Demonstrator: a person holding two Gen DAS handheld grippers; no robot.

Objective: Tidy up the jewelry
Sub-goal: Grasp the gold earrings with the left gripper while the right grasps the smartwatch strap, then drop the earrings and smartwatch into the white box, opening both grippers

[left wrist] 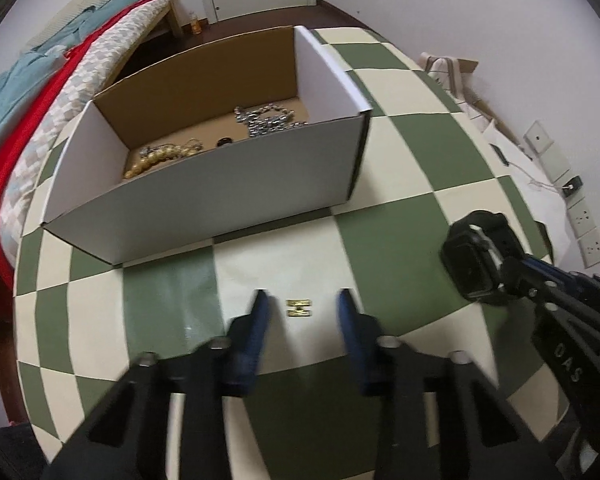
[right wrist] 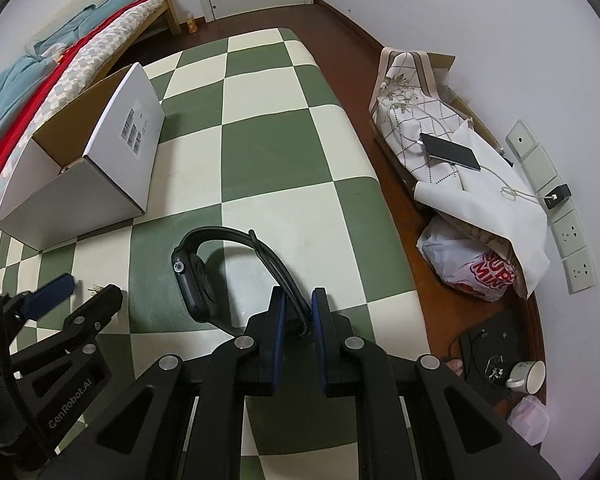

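1. The right hand-held gripper [right wrist: 298, 312] is clenched on the strap of a black smartwatch [right wrist: 204, 276]. Its blue pads [right wrist: 278, 320] pinch the doubled band close to the jaw roots, while the watch body hangs out ahead and to the left of the fingertips, low over the checkered worktop [right wrist: 260, 152]; whether it touches the surface I cannot tell.

2. Handling, as a judgement: the watch body is a dense, rigid lump and the band looks like soft rubber. Held by the strap, the body will likely swing and sag, so slow moves suit it. The strap is a fair hold because it compresses and grips the pads; the smooth glass face would be more slippery and is better left alone.

3. The left hand-held gripper [left wrist: 302, 300] is released, jaws standing wide apart. Between its fingertips, just ahead on the worktop, lies a small gold clasp-like piece [left wrist: 299, 307], untouched.

4. That piece looks tiny, flat, stiff and very light. It would probably skate on the smooth cover, so the pads should close squarely across its short sides, pressed low to the surface.

5. The open cardboard box [left wrist: 220, 184] sits ahead of the left hand-held gripper, and well ahead and left of the right one. Inside lie a silver chain [left wrist: 268, 120], a string of gold beads [left wrist: 160, 156] and a small dark item too hidden to name.

6. Both pieces probably belong in that box; the high near wall calls for lifting clear over it.
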